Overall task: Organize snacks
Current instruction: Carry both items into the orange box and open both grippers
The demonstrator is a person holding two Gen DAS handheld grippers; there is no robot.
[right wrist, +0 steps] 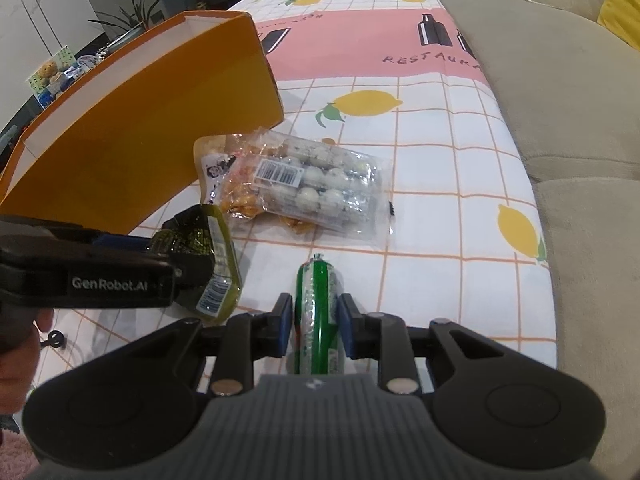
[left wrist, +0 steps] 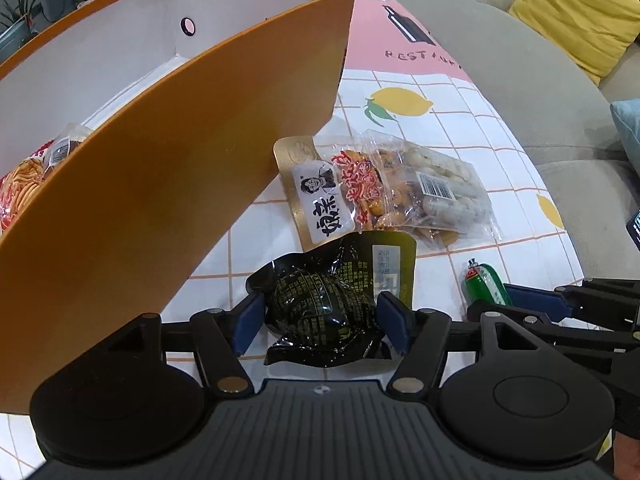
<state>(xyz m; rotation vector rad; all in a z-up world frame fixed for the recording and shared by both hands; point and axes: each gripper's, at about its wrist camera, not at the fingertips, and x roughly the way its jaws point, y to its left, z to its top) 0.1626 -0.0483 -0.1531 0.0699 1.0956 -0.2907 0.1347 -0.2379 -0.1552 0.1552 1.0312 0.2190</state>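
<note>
A black foil snack packet lies on the lemon-print tablecloth beside the orange box. My left gripper is open, its blue pads flanking the packet's sides. In the right wrist view this gripper comes in from the left over the same packet. A green sausage stick lies lengthwise between the pads of my right gripper, which is shut on it. A clear bag of mixed snacks and a gold packet lie just beyond.
The open orange box stands at the left with a red snack bag inside. A beige sofa borders the table's right edge, with a yellow cushion on it. A person's hand holds the left gripper.
</note>
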